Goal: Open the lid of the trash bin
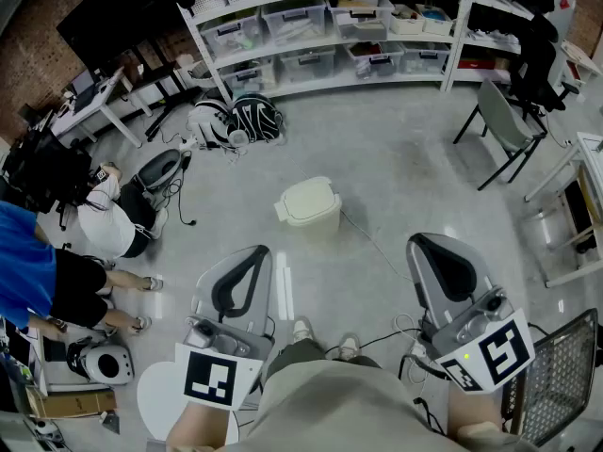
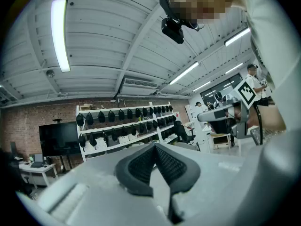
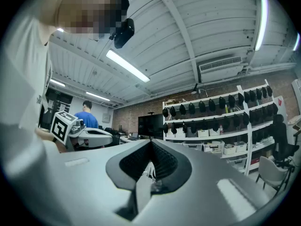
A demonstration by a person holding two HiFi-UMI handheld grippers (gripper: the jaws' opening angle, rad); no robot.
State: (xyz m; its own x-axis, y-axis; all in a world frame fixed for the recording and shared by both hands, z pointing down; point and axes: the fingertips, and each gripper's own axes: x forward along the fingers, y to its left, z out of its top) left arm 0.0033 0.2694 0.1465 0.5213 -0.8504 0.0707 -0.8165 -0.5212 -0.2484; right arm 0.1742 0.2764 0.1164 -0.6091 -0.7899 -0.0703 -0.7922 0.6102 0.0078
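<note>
1. Trash bin point(image 1: 309, 207) stands lid shut mid-floor point(image 1: 405, 177), with open room all round.
2. Left gripper point(image 1: 258, 252) and right gripper point(image 1: 420, 243) are both pressed together, empty, well short of the bin.
3. Person's torso point(image 1: 349, 398) cuts off their handles.

Bare floor point(image 1: 405, 182) around trash bin point(image 1: 309, 207)

The glossy grey floor point(image 1: 405, 158) carries a cream trash bin point(image 1: 309, 207) near its middle, lid down. A thin cable point(image 1: 375, 245) runs past just beside the bin. Black-and-white bags point(image 1: 236, 121) lie by the shelf unit point(image 1: 459, 36), and a dark chair point(image 1: 504, 121) stands well apart at the right.
</note>
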